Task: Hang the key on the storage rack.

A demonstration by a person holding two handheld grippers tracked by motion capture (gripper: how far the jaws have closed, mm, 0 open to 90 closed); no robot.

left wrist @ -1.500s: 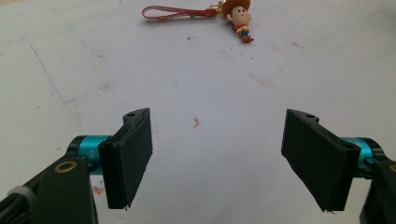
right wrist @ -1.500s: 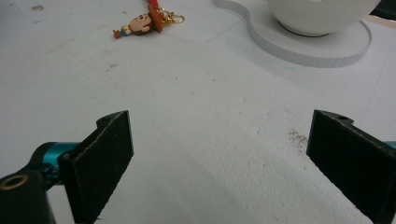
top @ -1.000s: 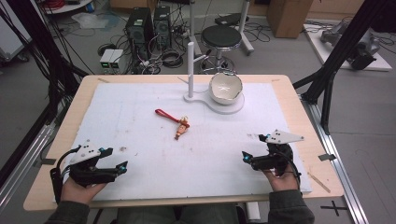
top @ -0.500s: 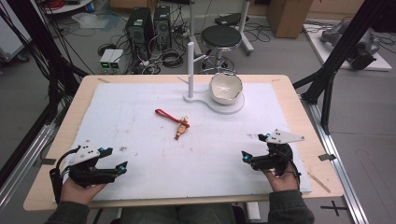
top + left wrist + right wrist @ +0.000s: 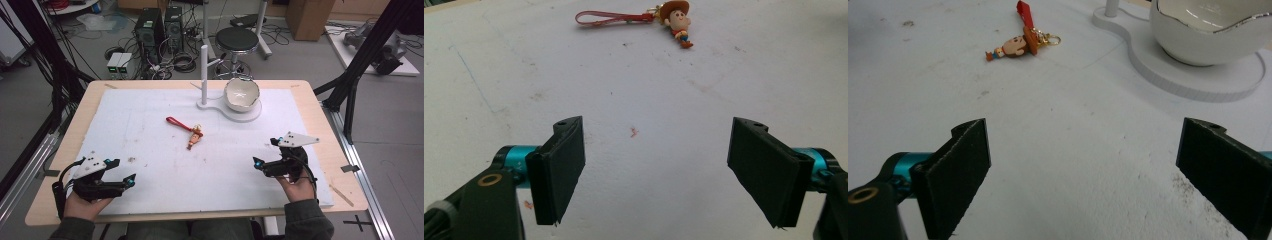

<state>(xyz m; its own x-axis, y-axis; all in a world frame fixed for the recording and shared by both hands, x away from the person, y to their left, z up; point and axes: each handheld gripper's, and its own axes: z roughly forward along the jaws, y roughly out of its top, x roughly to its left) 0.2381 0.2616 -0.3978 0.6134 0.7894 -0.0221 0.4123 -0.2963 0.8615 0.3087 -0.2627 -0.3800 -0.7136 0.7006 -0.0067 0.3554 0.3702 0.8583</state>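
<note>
Your left gripper rests near the front edge of the white mat, and your right gripper sits on the same mat at the other side; both have their jaws spread wide, with nothing between them.

Take the white stand at the far side of the mat as your landmark. The cowboy keychain lies flat on the mat just in front of the stand's post, a little to its left, and well apart from both grippers. Its red strap trails from the figure toward the stand and leftward.

In your left gripper view, the keychain lies well ahead of the open jaws, right of centre, hat toward the strap and feet pointing away from it. In your right gripper view, the keychain lies ahead and toward the left jaw's side, its gold clasp joining figure to strap.

The white bowl sits on the round end of the stand's base, right of the post. From your right gripper view, the bowl and base lie ahead of the right jaw, with the keychain left of them.
</note>
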